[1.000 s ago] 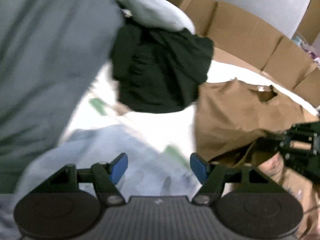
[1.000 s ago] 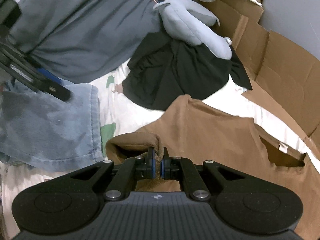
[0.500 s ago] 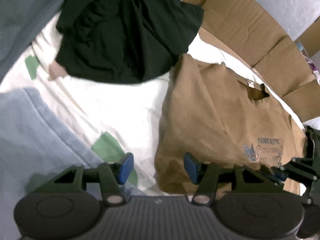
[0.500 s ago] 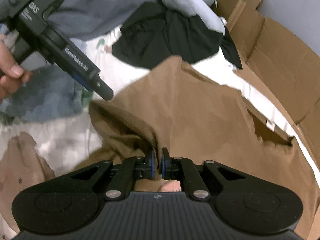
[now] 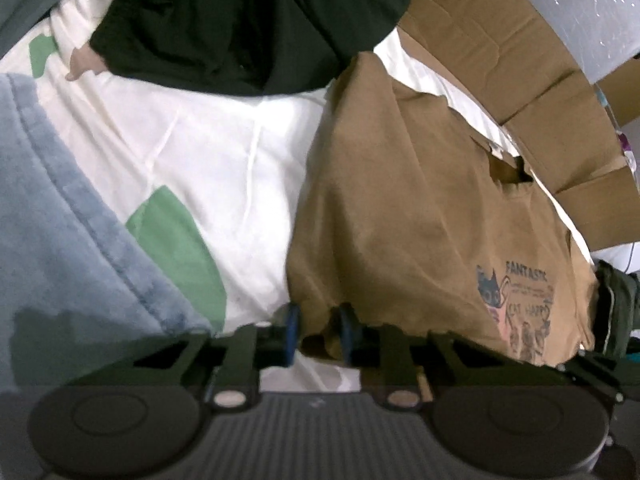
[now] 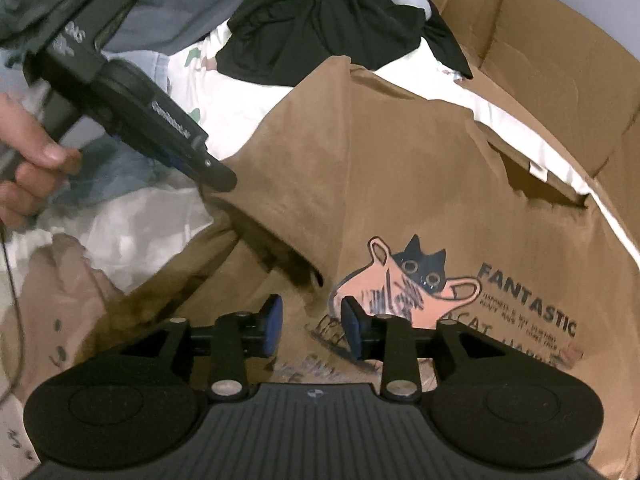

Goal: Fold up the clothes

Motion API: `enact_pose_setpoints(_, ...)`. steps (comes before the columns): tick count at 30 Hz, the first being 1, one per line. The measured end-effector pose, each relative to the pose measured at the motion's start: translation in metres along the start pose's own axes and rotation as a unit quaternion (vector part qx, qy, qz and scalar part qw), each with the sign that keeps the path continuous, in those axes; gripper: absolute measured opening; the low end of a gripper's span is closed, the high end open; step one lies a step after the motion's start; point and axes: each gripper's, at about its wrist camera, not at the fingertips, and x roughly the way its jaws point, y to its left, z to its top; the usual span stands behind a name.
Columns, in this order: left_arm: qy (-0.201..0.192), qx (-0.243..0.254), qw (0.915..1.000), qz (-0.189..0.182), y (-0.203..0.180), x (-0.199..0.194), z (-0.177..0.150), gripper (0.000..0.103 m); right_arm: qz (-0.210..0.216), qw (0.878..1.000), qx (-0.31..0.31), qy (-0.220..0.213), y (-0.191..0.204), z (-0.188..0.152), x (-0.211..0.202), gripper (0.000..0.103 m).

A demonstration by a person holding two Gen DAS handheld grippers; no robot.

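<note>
— Brown cotton fills the lower right of both wrist views: the brown T-shirt (image 5: 420, 208) lies print-up on the white sheet (image 5: 208, 132), collar toward the cardboard (image 5: 500, 40) at upper right. Where are your claws?

— My left gripper (image 5: 316, 330) has its blue pads narrowed around the shirt's lower-left corner, cloth bunched between them. Half a second ago they stood wide, beside the hem. Fully pinched? I cannot tell.

— And the right?

— My right gripper (image 6: 310, 330) sits spread over the cat print (image 6: 408, 280). A second ago it was pressed shut on a brown fold, so it has let go.

— Meaning for the fold?

— I judge the shirt has been handed left, the side edge ready to carry. In the right view's upper left, a hand (image 6: 28, 160) steers the left tool to that corner. The black garment (image 5: 248, 20) and blue towel (image 5: 60, 220) lie apart.
</note>
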Motion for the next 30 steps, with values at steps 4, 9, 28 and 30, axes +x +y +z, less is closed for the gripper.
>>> enact_pose_setpoints(4,-0.015,0.004,0.9999,0.007,-0.001,-0.013,0.000,0.005,-0.001,1.000,0.009,-0.015,-0.004,0.002,-0.009,0.044)
enact_pose_setpoints(9,-0.037,0.022,0.9989,0.016,-0.004,-0.047,0.008,0.005,-0.004,1.000,0.005,-0.015,-0.005,0.009,0.001,0.044)
enact_pose_setpoints(28,-0.057,0.112,0.9824,0.138,0.011,-0.110,0.084,0.004,0.056,0.998,0.011,-0.034,0.032,0.038,0.005,0.044)
enact_pose_setpoints(30,-0.053,0.115,0.9810,0.147,0.014,-0.111,0.088,0.004,0.052,0.998,0.011,-0.028,0.031,0.038,0.008,0.044)
